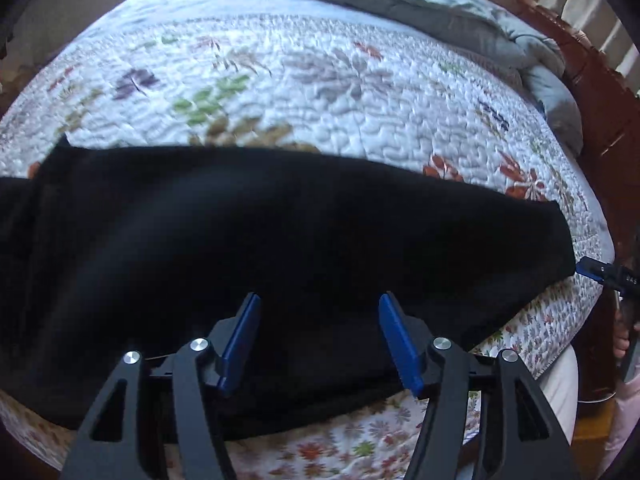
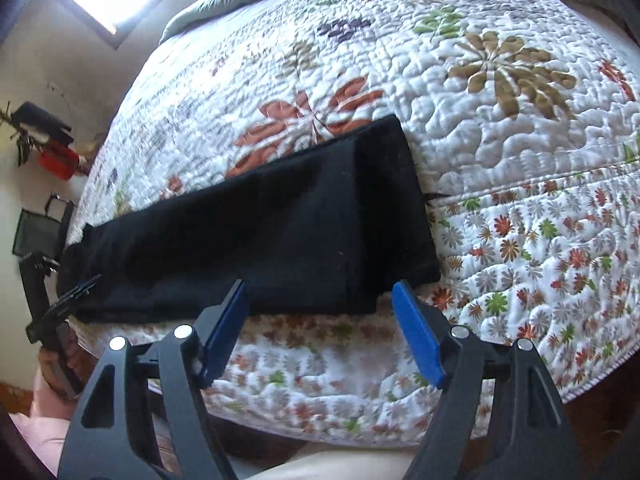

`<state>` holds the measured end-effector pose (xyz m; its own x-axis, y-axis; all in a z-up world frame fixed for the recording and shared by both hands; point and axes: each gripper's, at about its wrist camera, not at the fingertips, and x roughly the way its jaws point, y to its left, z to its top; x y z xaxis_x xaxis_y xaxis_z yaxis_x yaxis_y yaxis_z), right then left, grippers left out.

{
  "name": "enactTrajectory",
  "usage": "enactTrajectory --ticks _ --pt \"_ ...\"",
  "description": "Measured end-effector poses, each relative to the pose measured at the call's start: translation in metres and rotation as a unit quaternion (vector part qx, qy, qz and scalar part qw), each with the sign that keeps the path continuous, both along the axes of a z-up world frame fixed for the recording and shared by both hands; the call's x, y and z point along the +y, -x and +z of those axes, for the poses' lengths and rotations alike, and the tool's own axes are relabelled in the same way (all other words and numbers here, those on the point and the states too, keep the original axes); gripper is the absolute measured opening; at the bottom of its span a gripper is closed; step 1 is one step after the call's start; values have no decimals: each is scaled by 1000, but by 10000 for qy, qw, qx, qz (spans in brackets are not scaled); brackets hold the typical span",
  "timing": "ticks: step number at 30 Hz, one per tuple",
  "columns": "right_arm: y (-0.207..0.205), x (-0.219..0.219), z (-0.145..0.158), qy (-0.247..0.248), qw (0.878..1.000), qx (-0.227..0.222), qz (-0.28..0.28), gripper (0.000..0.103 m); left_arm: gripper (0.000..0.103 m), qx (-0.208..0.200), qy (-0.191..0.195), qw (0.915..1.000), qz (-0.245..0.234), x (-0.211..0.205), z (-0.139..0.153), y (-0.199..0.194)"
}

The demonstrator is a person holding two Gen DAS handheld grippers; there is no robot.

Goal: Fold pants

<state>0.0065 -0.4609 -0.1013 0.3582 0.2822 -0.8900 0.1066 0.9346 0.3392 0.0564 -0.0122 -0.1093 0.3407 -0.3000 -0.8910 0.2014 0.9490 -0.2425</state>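
Lying lengthwise along the near edge of the bed, the black pants (image 1: pixel 260 248) are filling the lower half of the left wrist view, spread over the floral quilt (image 1: pixel 320 92). The left gripper (image 1: pixel 320 320) is hovering over the near hem side of the fabric with its blue pads (image 1: pixel 240 340) spread wide and nothing between them. At the right edge, the tip of the right gripper (image 1: pixel 600 274) is showing just beside the far end of the pants; a few pale letters are sitting on its body, too small to read. A grey comforter (image 1: pixel 440 12) is bunched at the head of the bed.

In the right wrist view, the pants (image 2: pixel 280 232) are looking already doubled leg over leg, one end squared off near the quilt's seam. The right gripper (image 2: pixel 320 316) is poised just at the near corner of that end, fully open and holding nothing. The left gripper (image 2: pixel 68 300) is appearing at the far left.

Judging from here, a pinch could be catching only the top layer, or snagging the quilt underneath, which would be dragging the stack askew. The near edge is also lying close to the mattress side, so a pull could be sliding it off.
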Motion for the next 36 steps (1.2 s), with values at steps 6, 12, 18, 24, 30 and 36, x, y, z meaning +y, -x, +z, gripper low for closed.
enactTrajectory --ticks 6,12,18,24,30,36 --pt "-9 -3 -17 -106 9998 -86 141 66 69 -2 -195 9997 124 -10 -5 10" --pt "-8 -2 -15 -61 9995 -106 305 42 73 73 -203 9993 307 -7 -8 15" --pt "-17 -3 -22 -276 9993 -94 221 53 76 110 -191 9993 288 -10 -7 15" --pt "-26 4 -11 -298 9987 -110 400 17 76 193 -15 9990 401 -15 -4 14" --pt "-27 -18 38 19 9985 -533 115 16 79 -123 162 9988 447 -25 17 16" --pt "-38 -25 -19 49 9988 465 133 18 85 148 -142 9996 189 -44 -10 12"
